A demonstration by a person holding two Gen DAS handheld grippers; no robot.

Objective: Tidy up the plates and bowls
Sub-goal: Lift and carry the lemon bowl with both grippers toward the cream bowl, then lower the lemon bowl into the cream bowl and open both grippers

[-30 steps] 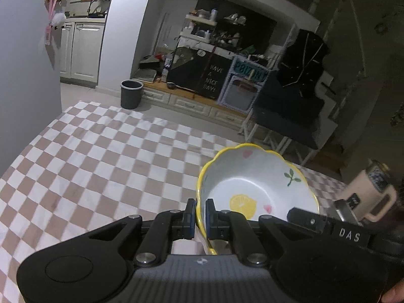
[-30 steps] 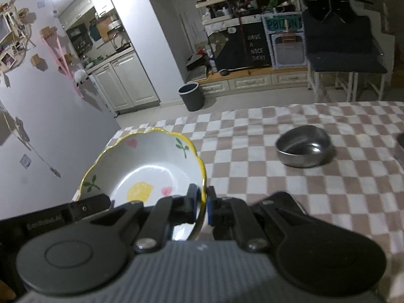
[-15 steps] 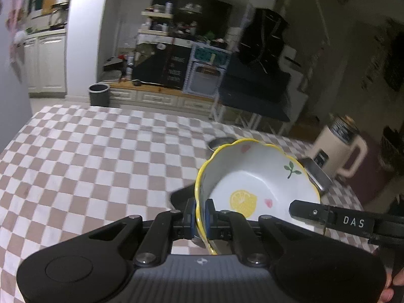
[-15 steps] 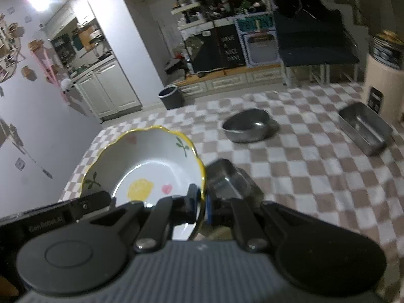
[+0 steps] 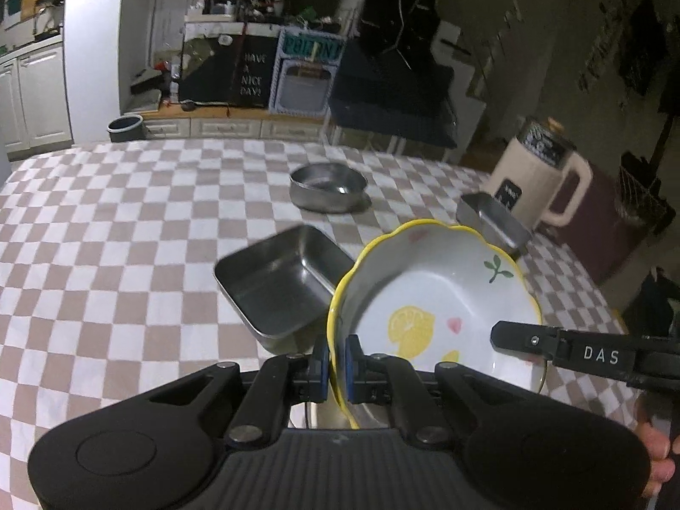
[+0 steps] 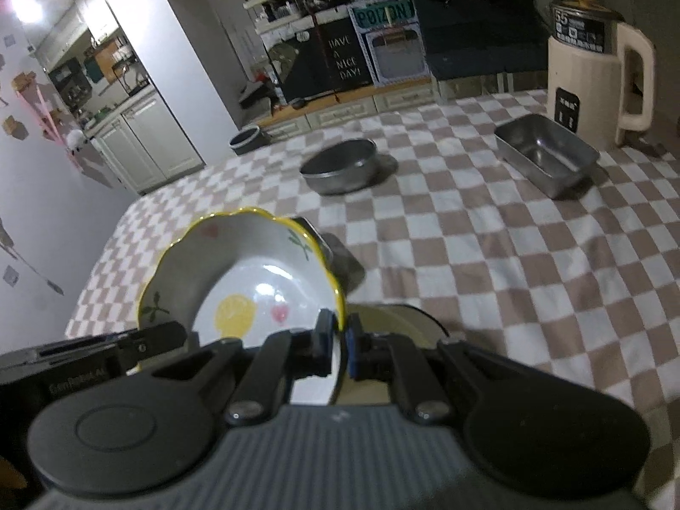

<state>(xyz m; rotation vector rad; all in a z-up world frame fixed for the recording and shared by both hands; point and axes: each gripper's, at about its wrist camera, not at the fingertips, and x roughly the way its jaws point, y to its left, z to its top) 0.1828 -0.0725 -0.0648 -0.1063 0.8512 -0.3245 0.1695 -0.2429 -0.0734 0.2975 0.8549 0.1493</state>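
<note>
A white ceramic bowl [image 5: 429, 293] with a yellow scalloped rim and a lemon print hangs above the checkered table, held from both sides. My left gripper [image 5: 336, 359] is shut on its left rim. My right gripper [image 6: 338, 342] is shut on the opposite rim of the same bowl [image 6: 250, 280]. The right gripper's body shows as a black bar at the right of the left wrist view. A rectangular steel tray [image 5: 280, 284] lies just beyond the bowl. A round steel bowl [image 5: 327, 187] stands farther back. A second steel tray [image 6: 548, 159] sits at the right.
A cream electric kettle [image 6: 595, 63] stands at the table's far right corner, behind the second tray. Something round and pale [image 6: 403, 323] shows under the held bowl in the right wrist view. The checkered cloth [image 5: 106, 233] spreads to the left. A person's fingers [image 5: 656, 463] appear at lower right.
Both grippers have carried the bowl to the right and a little lower over the table. The steel trays, round steel bowl and kettle have come into view beyond it.
</note>
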